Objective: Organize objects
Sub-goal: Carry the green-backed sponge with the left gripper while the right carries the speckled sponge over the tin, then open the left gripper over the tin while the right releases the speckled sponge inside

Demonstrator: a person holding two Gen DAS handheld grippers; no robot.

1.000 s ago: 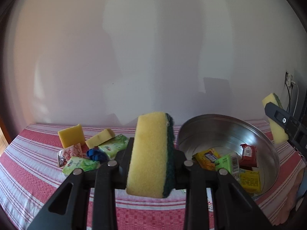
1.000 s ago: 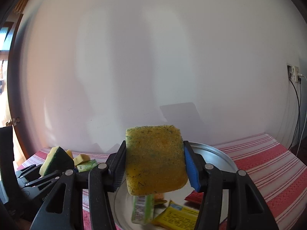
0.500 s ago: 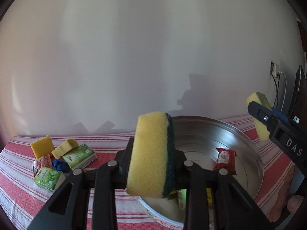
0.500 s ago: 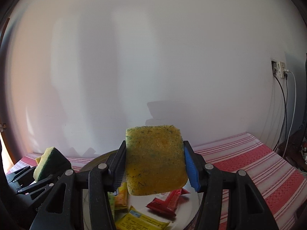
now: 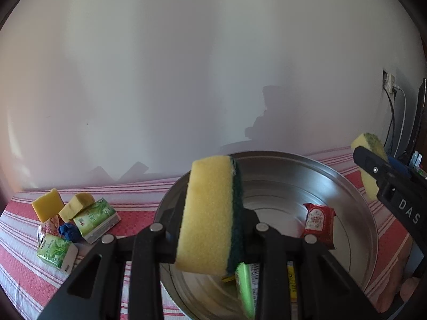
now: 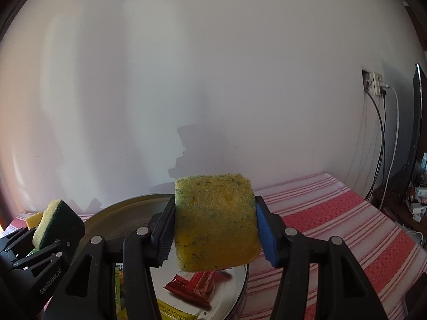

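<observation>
My left gripper is shut on a yellow sponge with a dark green pad, held upright over the near rim of a round metal basin. My right gripper is shut on a yellow sponge flecked with green, held above the basin's right part. Each gripper shows in the other's view: the right one with its sponge at the far right, the left one with its sponge at the lower left. Snack packets lie in the basin, a red one among them.
The table has a red and white striped cloth. Left of the basin lie two yellow sponge pieces, green tissue packs, a blue wrapper and a pink packet. A white wall stands behind. Cables hang from a wall socket at the right.
Both grippers have swung to the right with their sponges held. The basin now fills more of the left wrist view, and the loose items have shifted to the far left.
</observation>
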